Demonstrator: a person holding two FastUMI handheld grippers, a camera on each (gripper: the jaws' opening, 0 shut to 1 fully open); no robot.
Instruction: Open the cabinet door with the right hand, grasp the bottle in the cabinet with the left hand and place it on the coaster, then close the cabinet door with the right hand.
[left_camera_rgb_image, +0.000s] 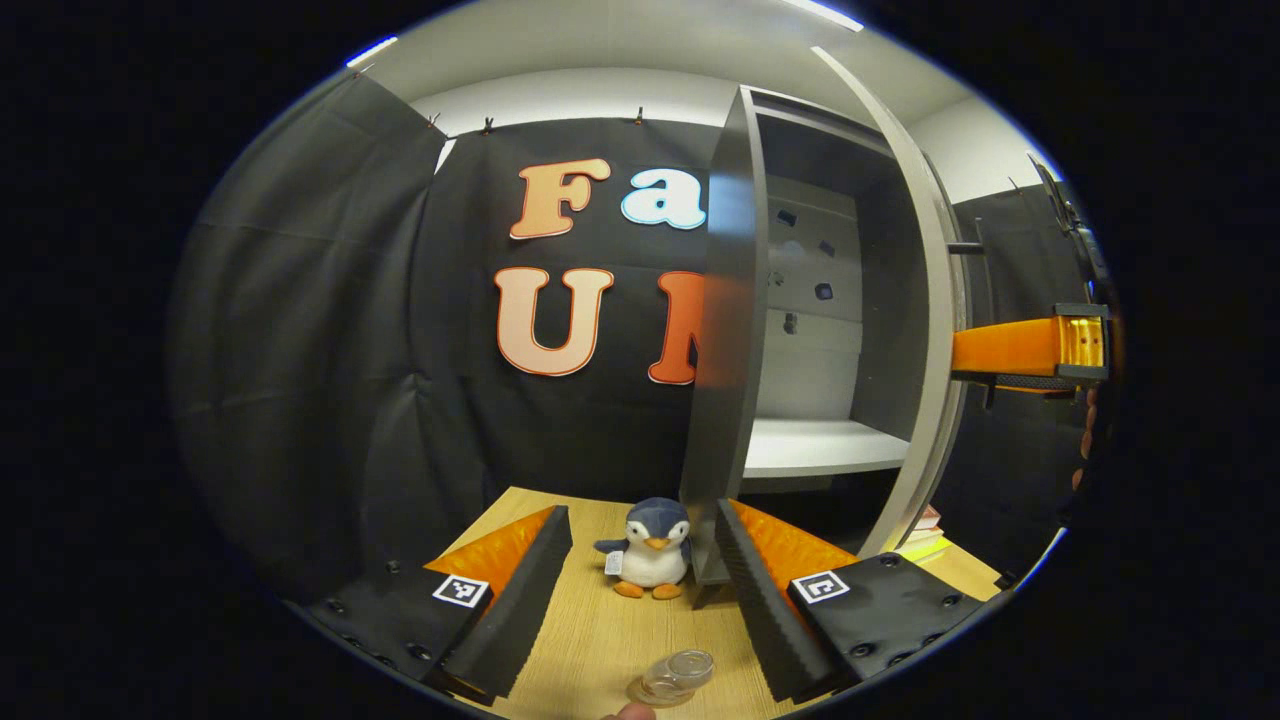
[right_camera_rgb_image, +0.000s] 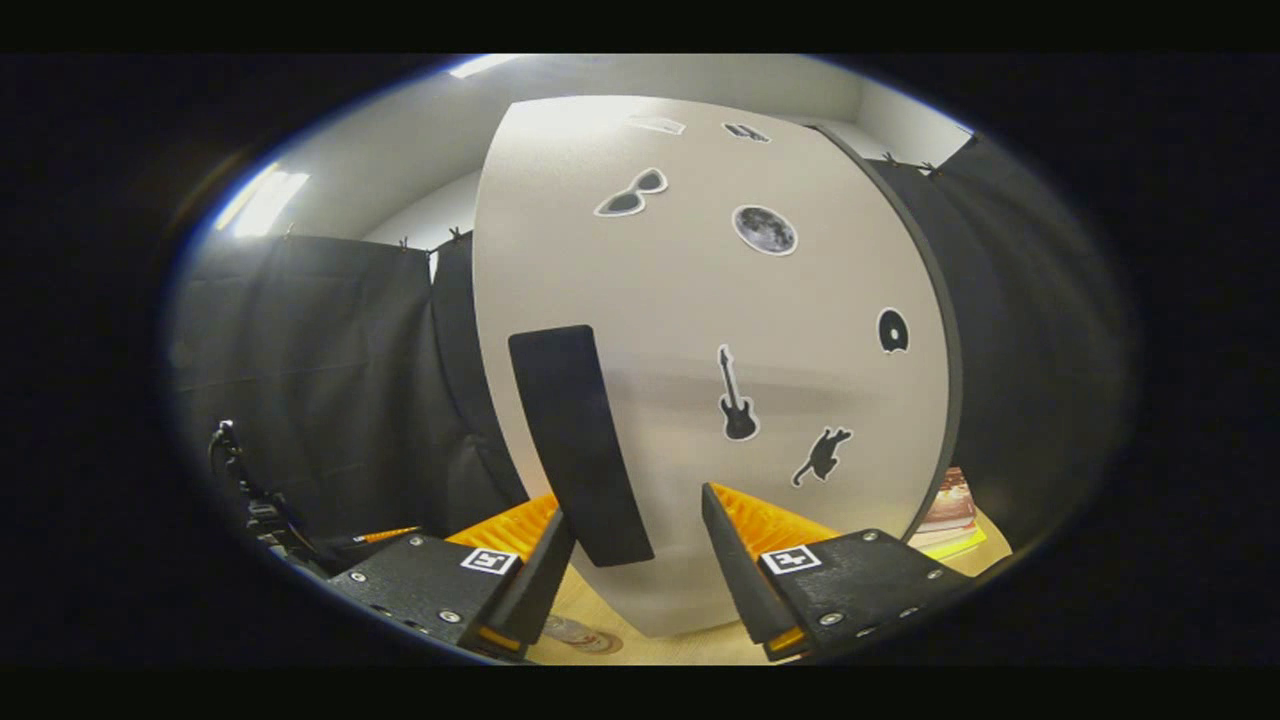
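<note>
The cabinet (left_camera_rgb_image: 800, 300) is standing open on the wooden table (left_camera_rgb_image: 590, 640), its inside shelf (left_camera_rgb_image: 820, 445) showing bare. The cabinet door (right_camera_rgb_image: 700, 330) is facing the right gripper (right_camera_rgb_image: 635, 560), whose fingers are sitting wide apart on either side of the dark handle (right_camera_rgb_image: 575, 440) without pressing it. The left gripper (left_camera_rgb_image: 640, 590) is hovering with fingers spread wide, holding nothing. A toy penguin (left_camera_rgb_image: 650, 548) is sitting between them farther off, and the clear bottle (left_camera_rgb_image: 675, 675) is lying on the table near the lower edge

Pale grey cabinet door (right_camera_rgb_image: 700, 330) with black stickers, black handle (right_camera_rgb_image: 580, 445); blue-and-white penguin (left_camera_rgb_image: 652, 550)
</note>
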